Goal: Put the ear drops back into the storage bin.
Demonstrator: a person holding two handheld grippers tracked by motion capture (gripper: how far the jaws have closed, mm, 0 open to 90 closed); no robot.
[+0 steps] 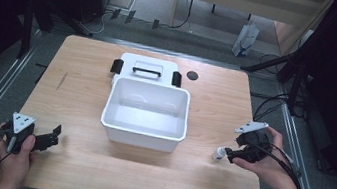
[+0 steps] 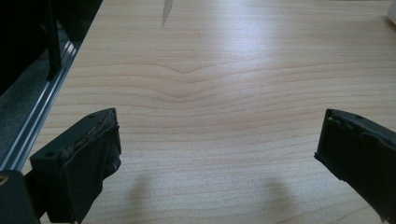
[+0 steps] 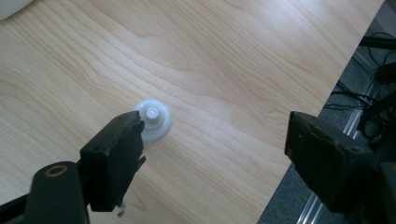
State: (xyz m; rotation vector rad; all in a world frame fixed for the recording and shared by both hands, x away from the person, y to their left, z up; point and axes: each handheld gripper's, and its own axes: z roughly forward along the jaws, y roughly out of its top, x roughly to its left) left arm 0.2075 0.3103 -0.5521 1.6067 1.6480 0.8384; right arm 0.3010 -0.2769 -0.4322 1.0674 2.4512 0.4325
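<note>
At the near left corner of the pale wooden counter (image 1: 70, 161), the left gripper (image 1: 51, 138) rests with its jaws released, bare wood between them. Mid-counter stands an open white plastic box (image 1: 142, 136), its black-handled lid (image 1: 148, 66) just behind. To the right, a small white plastic bottle (image 1: 218, 154) stands upright just beside the right gripper (image 3: 212, 154), whose spread jaws grasp nothing.
</note>
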